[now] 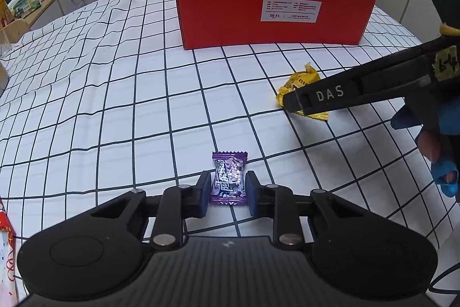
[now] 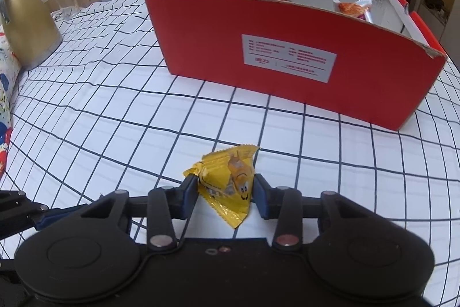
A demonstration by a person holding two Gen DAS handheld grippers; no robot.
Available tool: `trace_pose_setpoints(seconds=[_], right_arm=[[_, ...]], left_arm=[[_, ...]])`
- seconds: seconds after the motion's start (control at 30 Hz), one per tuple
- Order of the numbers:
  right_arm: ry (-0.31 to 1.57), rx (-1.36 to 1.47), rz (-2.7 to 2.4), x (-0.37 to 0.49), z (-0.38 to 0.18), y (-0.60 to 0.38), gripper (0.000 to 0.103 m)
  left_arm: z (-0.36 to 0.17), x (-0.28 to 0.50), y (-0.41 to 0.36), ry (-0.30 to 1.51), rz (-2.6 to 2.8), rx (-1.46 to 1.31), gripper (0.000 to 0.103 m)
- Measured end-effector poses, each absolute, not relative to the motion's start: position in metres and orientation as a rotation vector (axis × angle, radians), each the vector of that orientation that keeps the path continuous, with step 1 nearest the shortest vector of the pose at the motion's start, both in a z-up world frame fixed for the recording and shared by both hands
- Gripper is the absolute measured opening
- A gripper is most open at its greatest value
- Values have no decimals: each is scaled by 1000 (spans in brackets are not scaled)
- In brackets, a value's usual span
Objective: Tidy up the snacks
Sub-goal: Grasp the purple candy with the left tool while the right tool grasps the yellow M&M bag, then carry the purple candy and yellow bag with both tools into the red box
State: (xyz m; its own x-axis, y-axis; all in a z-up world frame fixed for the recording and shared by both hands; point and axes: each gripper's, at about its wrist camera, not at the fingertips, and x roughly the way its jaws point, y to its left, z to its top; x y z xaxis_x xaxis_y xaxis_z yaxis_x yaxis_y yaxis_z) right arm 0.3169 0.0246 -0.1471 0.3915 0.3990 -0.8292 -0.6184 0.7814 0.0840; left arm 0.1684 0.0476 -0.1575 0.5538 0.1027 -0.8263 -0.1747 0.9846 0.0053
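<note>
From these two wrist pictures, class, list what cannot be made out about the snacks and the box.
- Red box, left wrist view: its near wall hides almost all the contents.
- Snack packets inside, right wrist view: only their tops show above the wall, so no count.
- Box label: print too small to read.
- Yellow packet, left wrist view: partly covered by the right gripper's finger.

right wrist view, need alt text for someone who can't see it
The right gripper closes on a yellow snack packet lying on a checked tablecloth, its pads touching both sides. Behind stands an open red box holding other snacks, with a gold jug at far left.
</note>
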Motion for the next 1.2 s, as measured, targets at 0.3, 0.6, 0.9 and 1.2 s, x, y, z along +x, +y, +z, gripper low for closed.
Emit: trace_pose_setpoints(seconds=[0.3, 0.6, 0.9, 1.2], right_arm=[[988, -190, 624, 310, -139, 4, 34], [962, -198, 617, 290, -117, -11, 32], [955, -194, 604, 275, -89, -27, 32], [916, -180, 608, 267, -62, -39, 32]], left_arm=[[-153, 167, 55, 976, 200, -159, 23], [-132, 166, 55, 957, 208, -196, 23], [-102, 168, 56, 940, 216, -218, 23], [-69, 175, 53, 902, 186, -208, 23]])
